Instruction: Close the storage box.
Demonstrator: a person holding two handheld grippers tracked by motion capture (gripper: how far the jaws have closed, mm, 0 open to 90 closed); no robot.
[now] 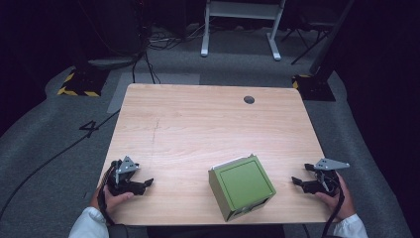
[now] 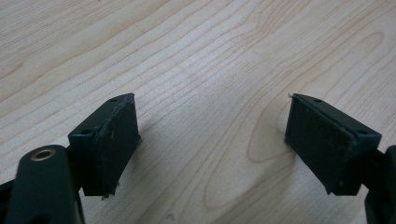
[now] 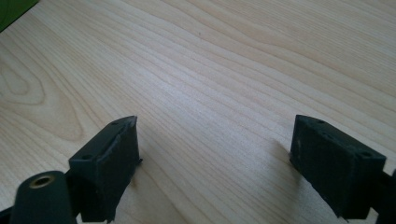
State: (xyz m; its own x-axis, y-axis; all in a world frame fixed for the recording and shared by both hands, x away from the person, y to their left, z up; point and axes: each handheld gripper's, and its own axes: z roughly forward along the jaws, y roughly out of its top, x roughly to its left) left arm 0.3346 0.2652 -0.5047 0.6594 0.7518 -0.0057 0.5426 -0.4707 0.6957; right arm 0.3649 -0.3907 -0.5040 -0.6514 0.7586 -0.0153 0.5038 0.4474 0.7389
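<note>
At the near edge of the pale wooden desk [image 1: 198, 129], an olive-green square box with a recessed lid panel [image 1: 241, 186] sits turned at an angle, between the left gripper [image 1: 143, 185] at the near left corner and the right gripper [image 1: 299, 182] near the right edge, each apart from it. The gripper views show both sets of black jaws spread wide over bare wood, nothing between them, and the box's green corner [image 3: 13, 10] at the right one's top left. From the high view, the desk's far half lies open up to a small dark round hole [image 1: 249, 99] near the far edge.
</note>
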